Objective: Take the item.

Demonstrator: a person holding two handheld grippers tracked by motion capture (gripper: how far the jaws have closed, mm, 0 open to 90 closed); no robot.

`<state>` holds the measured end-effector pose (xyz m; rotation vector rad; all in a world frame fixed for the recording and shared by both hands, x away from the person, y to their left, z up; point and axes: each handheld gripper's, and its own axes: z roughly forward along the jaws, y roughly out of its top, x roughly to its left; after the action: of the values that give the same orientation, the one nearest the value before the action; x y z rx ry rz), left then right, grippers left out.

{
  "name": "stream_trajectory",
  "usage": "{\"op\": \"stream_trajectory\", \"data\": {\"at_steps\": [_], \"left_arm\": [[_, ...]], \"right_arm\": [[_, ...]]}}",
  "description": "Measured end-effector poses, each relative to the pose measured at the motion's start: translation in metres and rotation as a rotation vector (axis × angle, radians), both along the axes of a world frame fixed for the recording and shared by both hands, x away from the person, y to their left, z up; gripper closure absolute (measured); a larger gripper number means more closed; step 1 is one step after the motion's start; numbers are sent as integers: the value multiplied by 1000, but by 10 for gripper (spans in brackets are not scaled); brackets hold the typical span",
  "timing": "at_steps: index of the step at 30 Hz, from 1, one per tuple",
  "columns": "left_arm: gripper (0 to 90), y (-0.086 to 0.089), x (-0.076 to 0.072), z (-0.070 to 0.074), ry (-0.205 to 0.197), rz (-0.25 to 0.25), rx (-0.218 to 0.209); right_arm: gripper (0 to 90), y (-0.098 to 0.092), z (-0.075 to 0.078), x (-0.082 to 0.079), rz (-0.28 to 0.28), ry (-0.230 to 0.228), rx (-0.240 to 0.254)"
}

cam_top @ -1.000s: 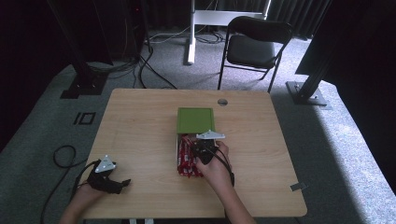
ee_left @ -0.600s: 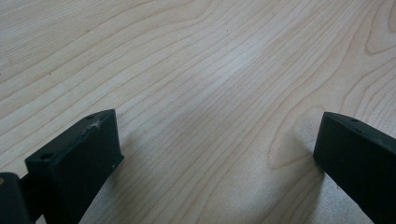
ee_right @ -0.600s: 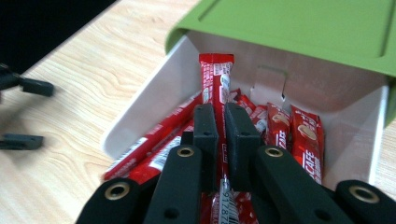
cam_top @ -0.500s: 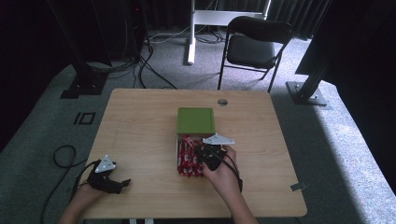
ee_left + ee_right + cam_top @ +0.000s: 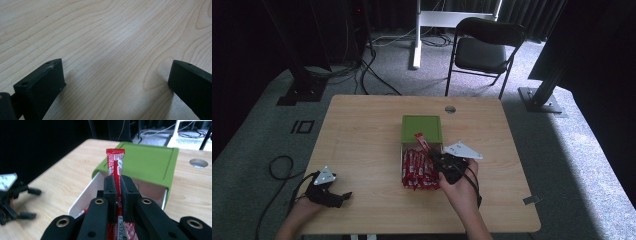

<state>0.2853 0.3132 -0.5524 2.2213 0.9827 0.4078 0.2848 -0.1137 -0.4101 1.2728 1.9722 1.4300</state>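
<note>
So my right gripper (image 5: pixel 117 192) has its fingers (image 5: pixel 110 188) clamped tight on one red snack stick (image 5: pixel 115 163); it pokes up out of them, lifted above the white drawer (image 5: pixel 85 195) that's pulled out of the green box (image 5: pixel 422 127); more red sticks (image 5: pixel 418 170) lie packed in that drawer on the wooden surface (image 5: pixel 362 130); my left gripper (image 5: pixel 328 191) sits low at the near-left corner, well apart from it all, fingers (image 5: pixel 40 87) spread wide with nothing but bare wood between them.
</note>
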Motion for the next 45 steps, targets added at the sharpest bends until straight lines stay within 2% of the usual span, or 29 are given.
{"op": "stream_trajectory", "data": {"at_steps": [1, 3, 8, 13, 18, 23, 32, 45], "left_arm": [[15, 0, 0, 0, 0, 0, 0], [15, 0, 0, 0, 0, 0, -1], [15, 0, 0, 0, 0, 1, -1], [15, 0, 0, 0, -1, 0, 0], [15, 0, 0, 0, -2, 0, -1], [15, 0, 0, 0, -1, -1, 2], [15, 0, 0, 0, 0, -1, 1], [15, 0, 0, 0, 0, -1, 1]], "right_arm": [[845, -2, 1, 1, -20, -16, -9], [845, -7, 2, 4, -40, -15, 1], [845, -17, -1, 13, -103, -23, -11], [845, -28, -9, 24, -170, -31, 4], [845, -37, -18, 35, -256, -56, -3], [844, -44, -32, 45, -310, -54, 2], [845, -48, -67, 63, -373, 23, -6], [845, -48, -108, 82, -400, 137, -17]]}}
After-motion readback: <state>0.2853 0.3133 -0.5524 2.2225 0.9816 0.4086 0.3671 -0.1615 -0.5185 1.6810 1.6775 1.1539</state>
